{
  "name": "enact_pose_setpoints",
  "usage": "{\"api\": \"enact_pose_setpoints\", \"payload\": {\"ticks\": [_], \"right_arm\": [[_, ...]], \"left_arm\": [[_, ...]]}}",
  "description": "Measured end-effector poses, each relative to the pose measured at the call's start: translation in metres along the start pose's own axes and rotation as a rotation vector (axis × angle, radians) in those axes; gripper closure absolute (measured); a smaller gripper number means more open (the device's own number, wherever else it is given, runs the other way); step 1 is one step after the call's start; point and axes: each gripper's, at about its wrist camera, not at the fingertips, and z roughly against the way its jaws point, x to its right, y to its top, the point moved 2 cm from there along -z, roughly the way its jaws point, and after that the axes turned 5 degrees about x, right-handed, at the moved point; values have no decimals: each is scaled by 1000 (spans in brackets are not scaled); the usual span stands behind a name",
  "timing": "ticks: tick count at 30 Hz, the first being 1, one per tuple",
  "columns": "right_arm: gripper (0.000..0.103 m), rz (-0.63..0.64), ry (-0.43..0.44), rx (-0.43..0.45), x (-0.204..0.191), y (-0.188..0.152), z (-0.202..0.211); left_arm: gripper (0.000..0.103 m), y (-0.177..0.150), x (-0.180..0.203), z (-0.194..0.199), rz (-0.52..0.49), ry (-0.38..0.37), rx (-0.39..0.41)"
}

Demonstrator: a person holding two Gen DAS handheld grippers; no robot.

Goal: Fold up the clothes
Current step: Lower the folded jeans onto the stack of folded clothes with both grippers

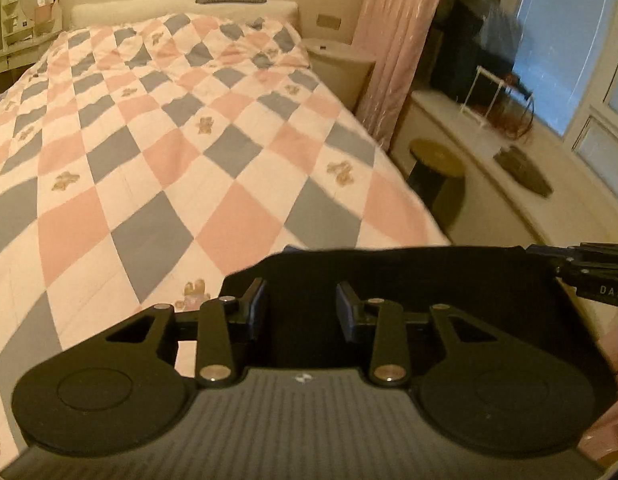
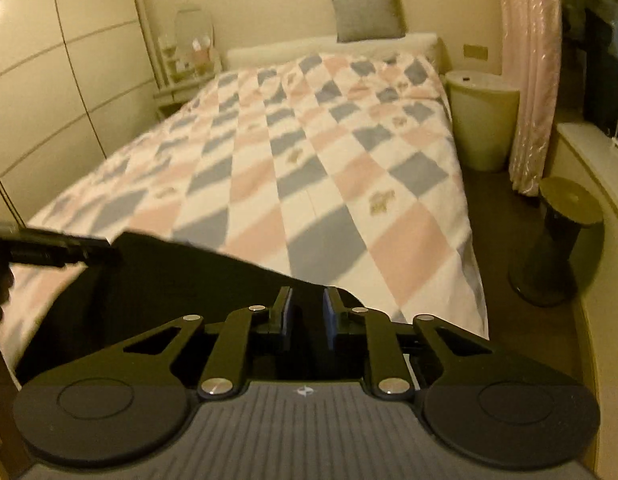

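Dark garment (image 1: 409,276) stretched between two claws above the foot of the bed (image 1: 157,140).
Left claw (image 1: 301,306) stands partly open with cloth between its pads; whether it pinches is unclear. Right claw (image 2: 307,318), nearly closed, sits at the cloth's edge, its grip hard to make out. Folds vanish in blackness; a grey pillow (image 2: 367,12) leans at the headboard.

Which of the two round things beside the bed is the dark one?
The short round stool near the foot of the bed is dark. The taller cylindrical bin up by the headboard, against the pink curtain, is cream.
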Motion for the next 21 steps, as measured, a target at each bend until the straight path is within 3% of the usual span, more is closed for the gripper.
{"api": "enact_pose_setpoints", "payload": {"ticks": [5,10,14,21], "right_arm": [[88,-110,22,-16,26,-18,-11],[88,-149,41,-11,25,-1,2],[66,-175,45,10,16,12,30],[66,-143,97,-42,-2,6,70]], "left_arm": [[68,-11,7,-10,-35,-7,11],[70,2,16,1,-47,55,-34],[71,-5,28,24,-44,61,-59],[71,-20,50,62,-32,56,-99]]}}
